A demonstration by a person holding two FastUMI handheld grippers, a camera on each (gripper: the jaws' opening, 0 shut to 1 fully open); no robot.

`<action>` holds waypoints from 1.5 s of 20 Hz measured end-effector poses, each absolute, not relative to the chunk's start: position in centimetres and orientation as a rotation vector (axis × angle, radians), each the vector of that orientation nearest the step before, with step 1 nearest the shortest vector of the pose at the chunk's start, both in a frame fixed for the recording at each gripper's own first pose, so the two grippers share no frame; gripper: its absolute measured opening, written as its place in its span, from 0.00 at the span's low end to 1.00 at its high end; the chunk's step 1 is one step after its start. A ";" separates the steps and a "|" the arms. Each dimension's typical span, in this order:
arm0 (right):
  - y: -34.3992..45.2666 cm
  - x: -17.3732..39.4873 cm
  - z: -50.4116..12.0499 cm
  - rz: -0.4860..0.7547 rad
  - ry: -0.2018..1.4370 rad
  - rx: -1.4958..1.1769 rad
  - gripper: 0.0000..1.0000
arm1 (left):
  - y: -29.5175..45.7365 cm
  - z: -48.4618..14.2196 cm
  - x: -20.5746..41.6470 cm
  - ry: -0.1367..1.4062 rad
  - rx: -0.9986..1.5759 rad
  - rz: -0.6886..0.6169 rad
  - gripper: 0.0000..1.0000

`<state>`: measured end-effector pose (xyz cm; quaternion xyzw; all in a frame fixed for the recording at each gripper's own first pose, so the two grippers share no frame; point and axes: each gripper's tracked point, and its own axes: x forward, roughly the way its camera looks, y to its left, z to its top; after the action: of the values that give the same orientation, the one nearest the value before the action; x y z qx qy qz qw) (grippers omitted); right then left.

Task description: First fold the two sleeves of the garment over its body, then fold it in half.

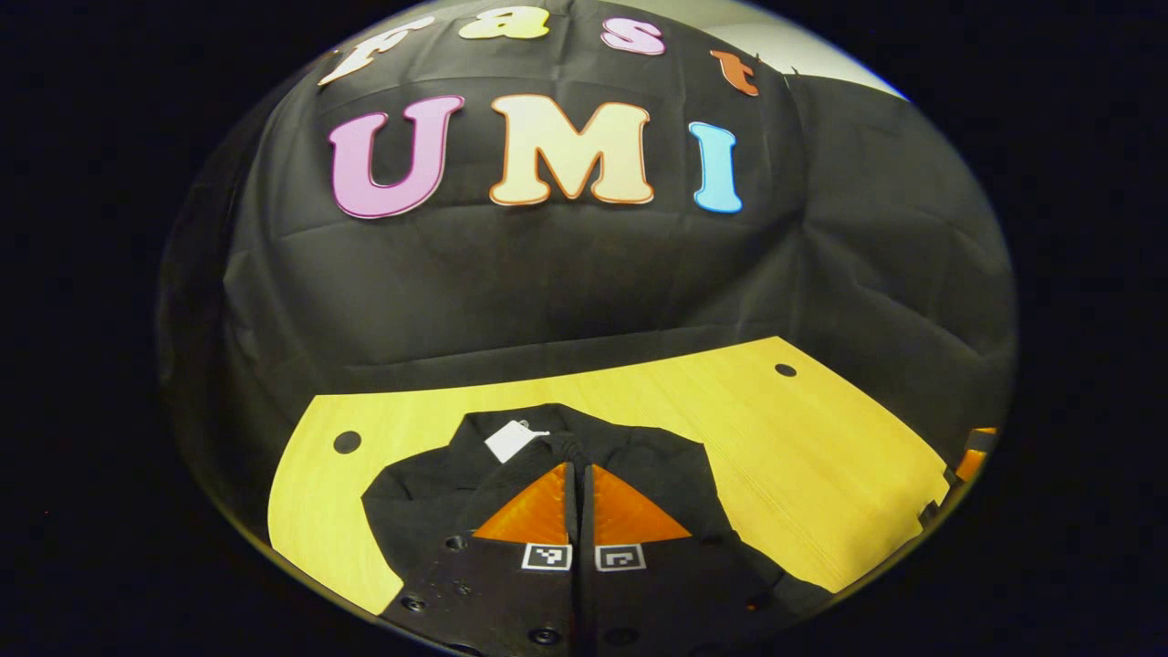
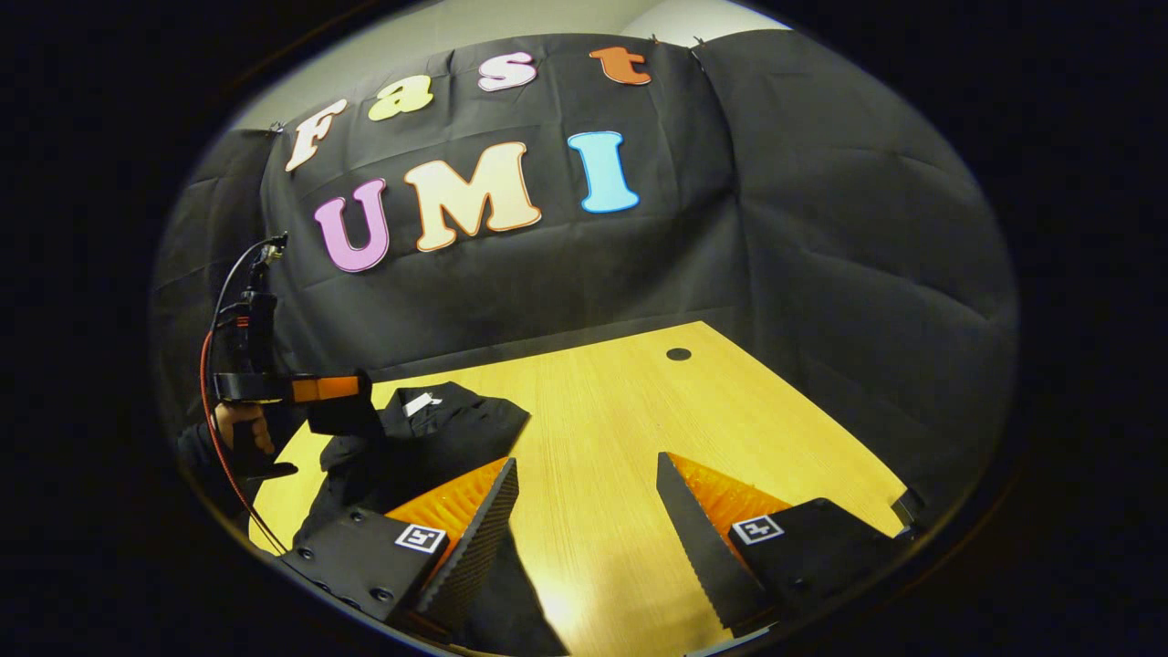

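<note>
A black garment (image 1: pixel 438 493) lies bunched into a compact shape on the wooden table (image 1: pixel 803 438), a white tag (image 1: pixel 513 441) at its far end. My left gripper (image 1: pixel 579 467) hangs low over its middle, fingers pressed together; I cannot make out any cloth between them. The right gripper view shows the left gripper (image 2: pixel 342 415) held by a hand (image 2: pixel 239 424) at the left side of the garment (image 2: pixel 447 424). My right gripper (image 2: pixel 584 461) is open above bare wood just right of the garment, and a dark fold of cloth (image 2: pixel 511 602) lies near its left finger.
The table (image 2: pixel 639 411) has round cable holes (image 1: pixel 347 442) (image 2: pixel 678 353) near its far corners. Black cloth walls close it in behind and on the right. A red cable (image 2: pixel 208 401) hangs by the left gripper. Bare wood stretches to the right of the garment.
</note>
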<state>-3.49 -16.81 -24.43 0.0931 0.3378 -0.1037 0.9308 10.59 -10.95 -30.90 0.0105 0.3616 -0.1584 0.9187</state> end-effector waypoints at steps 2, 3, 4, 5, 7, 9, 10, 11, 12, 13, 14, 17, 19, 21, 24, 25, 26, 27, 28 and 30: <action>-17.2 -4.0 -24.4 -0.228 0.696 0.191 0.98 | -12.1 -32.0 10.5 0.768 0.033 -0.344 0.00; -17.4 -4.4 -24.4 -0.234 0.700 0.191 0.98 | -12.6 -32.5 10.5 0.781 0.043 -0.350 0.00; -17.5 -4.7 -24.4 -0.238 0.702 0.193 0.98 | -13.1 -32.7 10.4 0.791 0.057 -0.356 0.00; -17.6 -4.8 -24.3 -0.237 0.702 0.195 0.98 | -13.3 -32.6 10.6 0.785 0.075 -0.354 0.00; -17.6 -4.9 -24.3 -0.224 0.702 0.192 0.98 | -13.8 -31.4 10.6 0.755 0.088 -0.358 0.00; -17.6 -4.7 -24.1 -0.195 0.695 0.182 0.98 | -14.2 -28.5 11.0 0.674 0.086 -0.361 0.67; -17.5 -4.6 -24.0 -0.174 0.691 0.177 0.98 | -14.1 -26.6 10.8 0.635 0.093 -0.344 1.00; -17.3 -4.4 -24.2 -0.145 0.688 0.172 0.98 | -13.7 -24.8 10.2 0.598 0.085 -0.328 0.90; -17.1 -4.3 -24.2 -0.122 0.688 0.172 0.98 | -13.2 -23.9 9.7 0.581 0.073 -0.313 0.91; -16.7 -4.3 -24.5 -0.092 0.690 0.171 0.98 | -12.5 -22.9 8.7 0.570 0.058 -0.291 0.92; -16.4 -4.3 -24.8 -0.061 0.694 0.171 0.98 | -11.4 -22.4 7.7 0.566 0.045 -0.265 0.92; -15.0 -4.8 -25.5 0.034 0.709 0.164 0.98 | -7.2 -20.8 4.2 0.564 0.044 -0.155 0.93; -14.3 -5.3 -25.7 0.068 0.721 0.147 0.98 | -4.8 -20.3 2.1 0.559 0.046 -0.104 0.93; -13.1 -5.9 -25.4 0.087 0.715 0.149 0.98 | -2.7 -20.5 -0.3 0.580 0.045 -0.073 0.93; -10.9 -6.7 -26.0 0.099 0.738 0.147 0.98 | -0.2 -21.3 -3.8 0.623 0.017 -0.046 0.93; -10.1 -7.1 -25.9 0.100 0.741 0.148 0.98 | 0.6 -21.5 -4.9 0.639 0.012 -0.040 0.93; -9.4 -7.4 -25.9 0.103 0.743 0.147 0.98 | 1.6 -21.8 -6.0 0.648 0.013 -0.034 0.93; -8.7 -7.8 -26.2 0.107 0.749 0.140 0.98 | 2.5 -22.0 -7.0 0.663 0.014 -0.027 0.93; -8.2 -8.2 -26.6 0.108 0.764 0.129 0.98 | 3.3 -22.4 -8.0 0.678 0.011 -0.021 0.93; -7.3 -9.2 -27.3 0.113 0.789 0.113 0.98 | 4.8 -23.2 -10.0 0.706 0.006 -0.007 0.93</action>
<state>-9.21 -7.28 -27.28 0.0549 0.3840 0.0548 0.9201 -9.99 4.82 -23.24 0.0027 0.3457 -0.0037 0.9384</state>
